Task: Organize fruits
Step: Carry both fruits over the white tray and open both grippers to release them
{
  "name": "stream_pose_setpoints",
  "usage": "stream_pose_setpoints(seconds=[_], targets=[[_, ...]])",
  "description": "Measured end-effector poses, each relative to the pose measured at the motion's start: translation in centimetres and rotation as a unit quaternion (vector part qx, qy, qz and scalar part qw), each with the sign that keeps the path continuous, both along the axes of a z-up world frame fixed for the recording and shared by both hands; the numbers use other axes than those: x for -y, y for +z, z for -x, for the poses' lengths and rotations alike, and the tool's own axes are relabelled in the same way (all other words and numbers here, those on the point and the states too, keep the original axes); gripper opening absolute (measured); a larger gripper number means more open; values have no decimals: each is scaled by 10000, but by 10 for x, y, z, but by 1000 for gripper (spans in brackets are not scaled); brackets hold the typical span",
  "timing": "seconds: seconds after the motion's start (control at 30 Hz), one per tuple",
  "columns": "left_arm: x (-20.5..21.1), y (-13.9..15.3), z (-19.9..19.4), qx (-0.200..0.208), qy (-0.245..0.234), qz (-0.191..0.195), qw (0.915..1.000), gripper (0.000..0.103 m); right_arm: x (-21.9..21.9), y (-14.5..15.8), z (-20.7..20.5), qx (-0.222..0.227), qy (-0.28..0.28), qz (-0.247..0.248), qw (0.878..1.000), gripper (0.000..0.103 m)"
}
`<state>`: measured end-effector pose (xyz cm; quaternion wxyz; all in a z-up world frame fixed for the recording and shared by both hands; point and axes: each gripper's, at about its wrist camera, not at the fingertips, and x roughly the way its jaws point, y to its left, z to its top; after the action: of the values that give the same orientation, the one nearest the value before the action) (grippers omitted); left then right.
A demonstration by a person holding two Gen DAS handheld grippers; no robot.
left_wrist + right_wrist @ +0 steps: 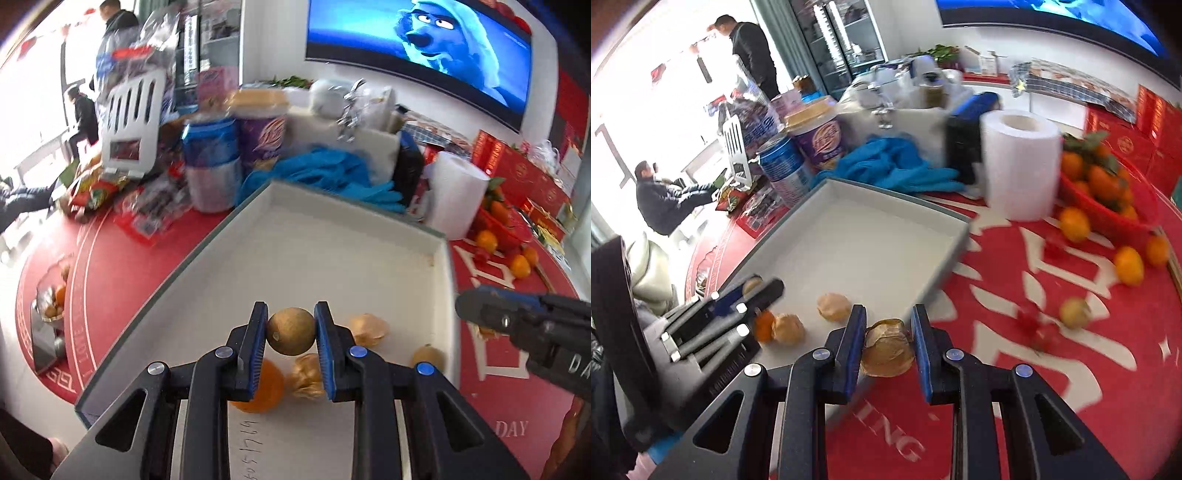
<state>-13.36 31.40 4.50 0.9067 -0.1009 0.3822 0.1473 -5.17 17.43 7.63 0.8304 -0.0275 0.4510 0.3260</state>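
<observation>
Left gripper [291, 336] clamps a round brown fruit [291, 331] mid-frame above the white tray [332, 236]; right gripper [888, 345] grasps a papery husked fruit [886, 349]

Husked fruits [831, 305] lie in the tray [945, 254]; the basket [1123, 218] sits right.

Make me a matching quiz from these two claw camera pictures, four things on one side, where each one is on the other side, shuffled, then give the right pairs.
Things:
1. round brown fruit
2. papery husk fruit
3. paper roll
4. small orange

Places:
A. standing on the red tablecloth beside the red basket
B. between the fingers of the right claw
C. lying in the white tray, below the left claw
D. held in the left claw

Pairs: 1-D, 2-B, 3-A, 4-C
</observation>
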Motion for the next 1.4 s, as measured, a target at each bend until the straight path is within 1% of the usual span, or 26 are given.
stream_pose_setpoints(seconds=[0.03, 0.07, 0.13, 0.27, 0.3, 0.33, 0.37, 0.4, 0.43, 0.47, 0.5, 0.53, 0.57, 0.67, 0.8, 0.87, 1.03, 1.1, 1.2, 1.27, 1.33, 1.4], targets=[[-2, 0, 2, 20, -7, 122, 9999, 28, -7, -1, -3, -12, 30, 17, 10000, 27], [-3, 1, 2, 82, 14, 158, 9998, 28, -11, -2, -5, -27, 37, 27, 10000, 27], [-1, 2, 3, 111, 108, -5, 9999, 28, -19, -5, -10, -83, 30, 49, 9999, 27], [3, 2, 3, 99, 88, -82, 9999, 29, -26, -9, -17, -161, -6, 40, 9999, 27], [2, 2, 3, 103, 105, -71, 9999, 30, -27, -10, -19, -150, -24, 48, 9999, 27], [0, 2, 4, 106, 144, -49, 9998, 33, -27, -9, -19, -159, -25, 41, 9999, 27], [-1, 2, 4, 106, 181, -33, 9998, 41, -29, -9, -21, -187, -9, 23, 9998, 27], [-2, 2, 4, 119, 213, -22, 9997, 52, -30, -9, -22, -233, 18, -15, 9997, 27], [-2, 3, 6, 160, 237, -25, 9996, 59, -30, -9, -23, -293, 39, -60, 9995, 32], [-2, 5, 7, 201, 242, -48, 9995, 70, -30, -9, -24, -339, 31, -91, 9994, 50], [-1, 6, 8, 244, 238, -87, 9994, 79, -27, -7, -24, -336, -23, -143, 9993, 65], [1, 8, 9, 294, 226, -157, 9992, 81, -24, -4, -24, -276, -78, -202, 9994, 92], [3, 8, 9, 314, 207, -222, 9990, 81, -20, 0, -22, -185, -148, -254, 9994, 103], [9, 7, 5, 180, 122, -385, 9990, 81, -8, 8, -22, -51, -275, -290, 9992, 102], [12, 6, 3, 84, 110, -496, 9987, 82, 18, 6, -29, -194, -551, -305, 9978, 102], [12, 6, 2, 49, 128, -521, 9985, 82, 38, 2, -34, -284, -762, -312, 9962, 102], [15, 7, 1, -38, 171, -647, 9978, 82, 87, -7, -41, -318, -1353, -196, 9901, 102], [19, 10, 3, -1, 124, -601, 9981, 82, 111, -10, -44, -337, -1619, -146, 9861, 102], [37, 20, 7, 80, -181, -506, 9985, 82, 147, -21, -46, -421, -2066, 81, 9775, 102], [58, 27, 9, 130, -563, -504, 9971, 82, 170, -30, -47, -506, -2286, 289, 9718, 102], [86, 32, 10, 154, -1056, -504, 9930, 82, 186, -38, -45, -502, -2461, 563, 9663, 102], [117, 30, 10, 52, -1565, -376, 9869, 85, 199, -45, -40, -430, -2559, 837, 9621, 102]])
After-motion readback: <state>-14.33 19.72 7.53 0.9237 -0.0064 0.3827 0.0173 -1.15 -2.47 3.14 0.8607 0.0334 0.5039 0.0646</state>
